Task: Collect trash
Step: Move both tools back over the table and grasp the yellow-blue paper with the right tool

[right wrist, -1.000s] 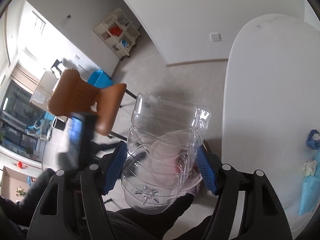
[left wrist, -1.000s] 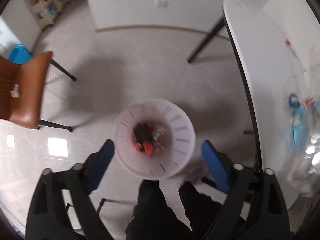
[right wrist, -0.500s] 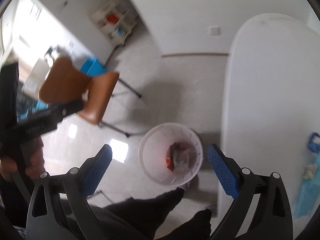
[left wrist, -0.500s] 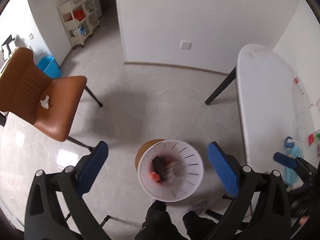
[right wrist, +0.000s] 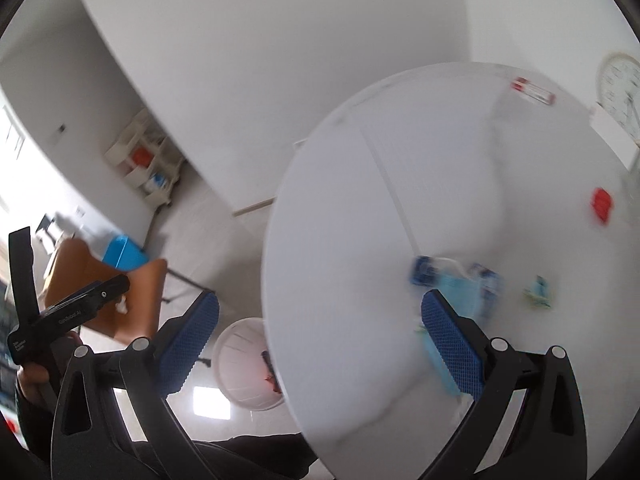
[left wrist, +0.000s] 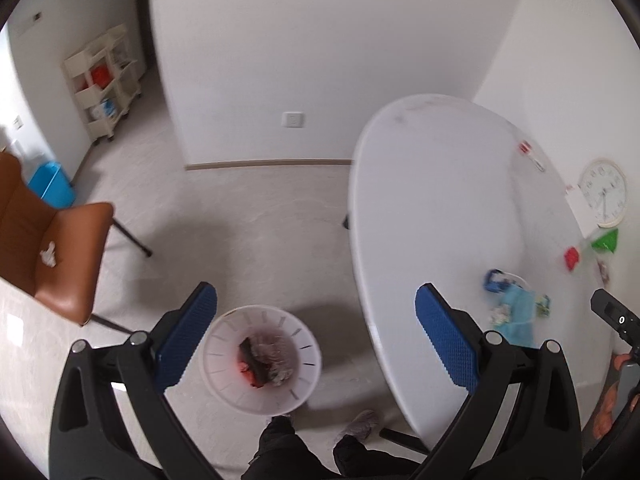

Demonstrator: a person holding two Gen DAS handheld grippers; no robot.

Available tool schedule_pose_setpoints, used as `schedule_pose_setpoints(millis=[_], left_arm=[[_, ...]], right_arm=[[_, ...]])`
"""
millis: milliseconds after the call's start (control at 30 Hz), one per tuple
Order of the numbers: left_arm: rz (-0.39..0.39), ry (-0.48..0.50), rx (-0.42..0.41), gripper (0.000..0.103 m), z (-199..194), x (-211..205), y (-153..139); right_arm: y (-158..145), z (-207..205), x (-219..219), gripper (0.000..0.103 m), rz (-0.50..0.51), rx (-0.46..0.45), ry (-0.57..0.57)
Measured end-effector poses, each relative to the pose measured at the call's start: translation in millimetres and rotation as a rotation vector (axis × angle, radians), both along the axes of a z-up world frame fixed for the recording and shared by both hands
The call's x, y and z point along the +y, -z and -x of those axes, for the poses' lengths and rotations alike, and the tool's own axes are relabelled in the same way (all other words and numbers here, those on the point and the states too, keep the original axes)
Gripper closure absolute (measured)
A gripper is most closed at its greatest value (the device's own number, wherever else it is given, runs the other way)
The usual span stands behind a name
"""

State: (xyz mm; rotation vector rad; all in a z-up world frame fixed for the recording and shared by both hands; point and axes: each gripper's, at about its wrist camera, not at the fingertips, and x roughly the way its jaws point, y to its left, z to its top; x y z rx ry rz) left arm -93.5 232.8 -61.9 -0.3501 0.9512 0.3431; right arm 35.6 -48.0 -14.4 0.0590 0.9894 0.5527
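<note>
While both grippers [left wrist: 316, 336] [right wrist: 320, 336] gape empty, blue wrappers [right wrist: 464, 284] lie past right fingertip.

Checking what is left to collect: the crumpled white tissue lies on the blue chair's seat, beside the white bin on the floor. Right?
Not quite: the chair is brown, not blue. The left wrist view shows the crumpled white tissue on its brown seat, with the white bin on the floor nearby. The blue thing behind the chair is a separate container.
</note>
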Motion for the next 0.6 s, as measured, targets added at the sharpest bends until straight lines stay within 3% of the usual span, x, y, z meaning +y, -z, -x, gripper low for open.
schedule_pose_setpoints(millis=[400,600], left_arm=[[-0.011,0.198,0.018,0.008,-43,-82,0],[-0.032,0.296,0.031,0.008,-59,-118,6]], right_arm=[[9,6,-83,0.003,0.001,0.004,0.163],[30,9,-109,0.003,0.049,0.026,0.202]])
